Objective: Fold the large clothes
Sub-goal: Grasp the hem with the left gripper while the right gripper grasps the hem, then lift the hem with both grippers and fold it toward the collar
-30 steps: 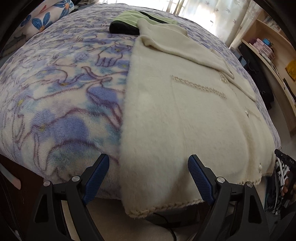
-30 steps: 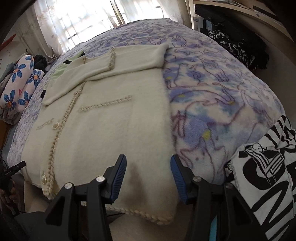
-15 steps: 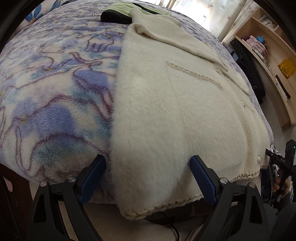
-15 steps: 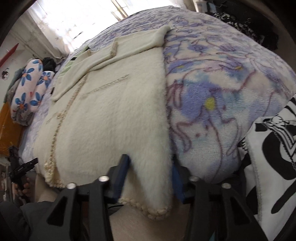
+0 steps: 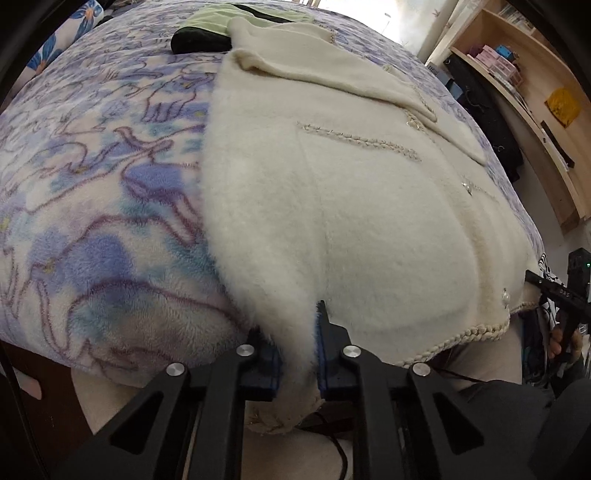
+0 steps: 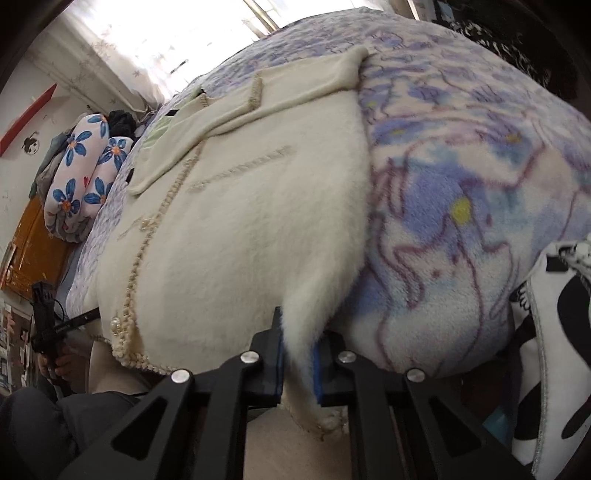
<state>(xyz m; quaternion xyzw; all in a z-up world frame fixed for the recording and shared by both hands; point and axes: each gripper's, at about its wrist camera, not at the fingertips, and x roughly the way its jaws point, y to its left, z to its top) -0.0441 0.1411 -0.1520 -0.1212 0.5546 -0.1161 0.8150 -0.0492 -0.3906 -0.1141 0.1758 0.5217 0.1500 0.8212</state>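
A fluffy cream cardigan [image 5: 351, 206] with braided trim lies flat on a bed, its sleeves folded across the chest; it also shows in the right wrist view [image 6: 251, 221]. Its hem hangs over the near bed edge. My left gripper [image 5: 295, 347] is shut on the hem's left corner. My right gripper [image 6: 299, 350] is shut on the hem's right corner. Each gripper pinches a bunch of fabric between its blue pads.
The bed has a purple-and-blue fleece blanket [image 5: 92, 184]. A green and black garment [image 5: 207, 29] lies beyond the collar. A black-and-white printed cloth [image 6: 554, 332] hangs at the right. Floral pillows [image 6: 81, 162] sit at the left. Wooden shelves [image 5: 535, 92] stand at the right.
Both grippers moved forward onto the cardigan's hem corners and closed on the fabric; one second ago they were open.
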